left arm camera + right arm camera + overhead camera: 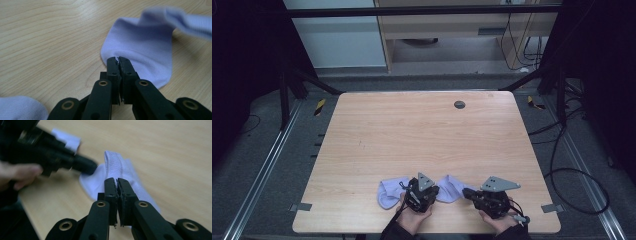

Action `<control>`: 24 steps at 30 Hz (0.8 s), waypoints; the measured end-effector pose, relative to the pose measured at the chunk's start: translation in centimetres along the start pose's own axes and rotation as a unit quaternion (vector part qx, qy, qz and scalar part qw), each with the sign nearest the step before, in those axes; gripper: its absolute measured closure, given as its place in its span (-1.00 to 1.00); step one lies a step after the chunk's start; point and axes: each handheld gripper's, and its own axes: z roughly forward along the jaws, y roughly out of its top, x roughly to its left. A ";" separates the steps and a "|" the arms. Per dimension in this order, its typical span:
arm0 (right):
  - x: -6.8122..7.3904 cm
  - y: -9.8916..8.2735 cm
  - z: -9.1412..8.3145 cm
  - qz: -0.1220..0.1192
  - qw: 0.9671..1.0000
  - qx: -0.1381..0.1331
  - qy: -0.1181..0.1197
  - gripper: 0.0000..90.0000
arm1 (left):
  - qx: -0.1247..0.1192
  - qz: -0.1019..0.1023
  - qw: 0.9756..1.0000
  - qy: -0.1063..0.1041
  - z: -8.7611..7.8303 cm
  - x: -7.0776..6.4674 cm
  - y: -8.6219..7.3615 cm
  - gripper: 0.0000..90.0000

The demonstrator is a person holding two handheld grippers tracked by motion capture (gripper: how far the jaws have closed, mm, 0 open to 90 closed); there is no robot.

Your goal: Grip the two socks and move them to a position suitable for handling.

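Both grippers, left (412, 191) and right (468, 191), pinch opposite ends of one sock (451, 188) lying crosswise between them on the table (422, 130)

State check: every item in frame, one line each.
Pale lilac fabric sock: lying rumpled on the table, one edge lifted, pinched by both claws.
Second pale lilac sock: lying loose beside the left claw.
Left claw: shut on the sock's edge.
Right claw: shut on the sock's edge.
Light wooden table: flat, steady.
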 end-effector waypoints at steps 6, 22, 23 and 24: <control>-2.0 0.9 0.5 0.032 0.998 -0.029 -0.051 0.93 | 0.002 0.002 1.000 -0.001 0.0 0.0 0.0 0.93; -6.1 1.6 2.0 0.039 0.989 0.001 -0.140 0.45 | -0.012 -0.017 1.000 0.005 -0.7 0.4 0.3 0.56; -6.2 1.6 1.8 0.036 0.990 -0.001 -0.139 0.42 | -0.015 -0.017 1.000 0.007 -0.9 0.4 0.3 0.53; -6.4 1.5 1.6 0.036 0.990 -0.002 -0.138 0.39 | -0.017 -0.017 1.000 0.008 -1.0 0.4 0.3 0.51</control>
